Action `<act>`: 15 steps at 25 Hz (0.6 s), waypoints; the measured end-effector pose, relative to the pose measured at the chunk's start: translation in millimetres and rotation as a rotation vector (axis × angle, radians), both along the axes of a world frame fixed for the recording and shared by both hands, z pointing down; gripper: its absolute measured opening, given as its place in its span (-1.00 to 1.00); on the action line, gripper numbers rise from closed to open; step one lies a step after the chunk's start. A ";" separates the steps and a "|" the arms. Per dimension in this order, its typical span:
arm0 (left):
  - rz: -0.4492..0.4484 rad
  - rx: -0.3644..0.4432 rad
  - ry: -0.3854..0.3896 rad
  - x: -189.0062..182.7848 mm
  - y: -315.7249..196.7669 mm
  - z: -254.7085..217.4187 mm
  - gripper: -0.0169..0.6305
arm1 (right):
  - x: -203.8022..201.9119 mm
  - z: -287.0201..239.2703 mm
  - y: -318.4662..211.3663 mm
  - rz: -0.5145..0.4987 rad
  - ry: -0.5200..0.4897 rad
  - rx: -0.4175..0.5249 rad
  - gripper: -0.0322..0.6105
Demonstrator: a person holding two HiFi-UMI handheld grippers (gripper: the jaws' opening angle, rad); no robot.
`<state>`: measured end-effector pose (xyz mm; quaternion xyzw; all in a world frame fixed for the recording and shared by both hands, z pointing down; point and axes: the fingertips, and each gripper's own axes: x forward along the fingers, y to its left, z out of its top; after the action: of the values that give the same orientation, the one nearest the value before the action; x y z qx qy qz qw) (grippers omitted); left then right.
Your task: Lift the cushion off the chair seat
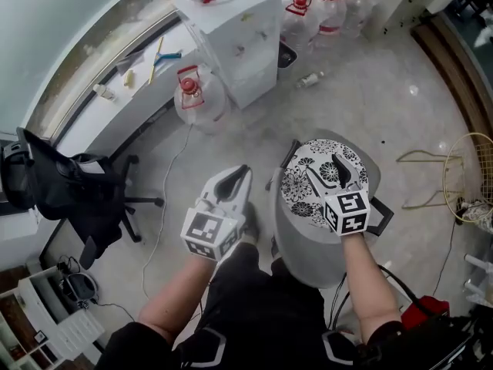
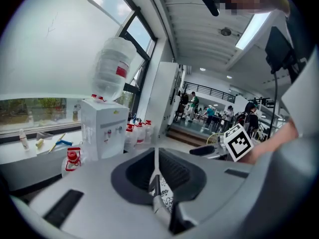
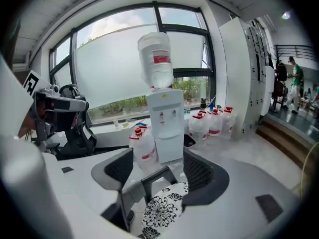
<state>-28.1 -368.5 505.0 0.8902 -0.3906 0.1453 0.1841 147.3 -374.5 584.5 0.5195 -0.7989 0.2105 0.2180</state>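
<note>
Above the grey plastic chair (image 1: 304, 237) the space is open. Its black armrests (image 1: 383, 216) close both sides of the seat. Left of the chair the pale floor (image 1: 223, 145) is free up to a clear red-capped water jug (image 1: 199, 95). Right of it, a yellow wire basket (image 1: 481, 168) stands well apart.

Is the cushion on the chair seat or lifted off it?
On it: the cushion lies flat on the chair, ungripped.

Printed cloth cushion (image 1: 296, 190), matt grey plastic chair (image 1: 302, 254), smooth glossy speckled floor (image 1: 370, 91)
</note>
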 end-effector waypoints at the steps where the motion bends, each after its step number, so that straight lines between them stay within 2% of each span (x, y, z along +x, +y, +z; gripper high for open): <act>1: 0.008 -0.004 0.001 1.7 -3.2 3.3 -0.92 | 0.4 7.1 -1.7 0.003 0.003 -0.010 0.06; 5: 0.047 -0.013 -0.011 11.3 -12.6 19.5 -0.91 | 1.8 39.1 -10.1 0.019 0.018 -0.053 0.06; 8: 0.079 -0.027 -0.006 21.6 -14.6 31.4 -0.75 | 3.4 64.3 -15.2 0.024 0.032 -0.088 0.08; 15: 0.073 -0.089 -0.022 19.5 -24.2 72.1 -0.75 | 4.0 118.6 -18.7 0.020 0.070 -0.161 0.14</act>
<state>-8.7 -392.8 577.1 0.8932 -0.3530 0.1790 0.2135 151.3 -393.2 703.1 0.5154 -0.7659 0.2580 0.2848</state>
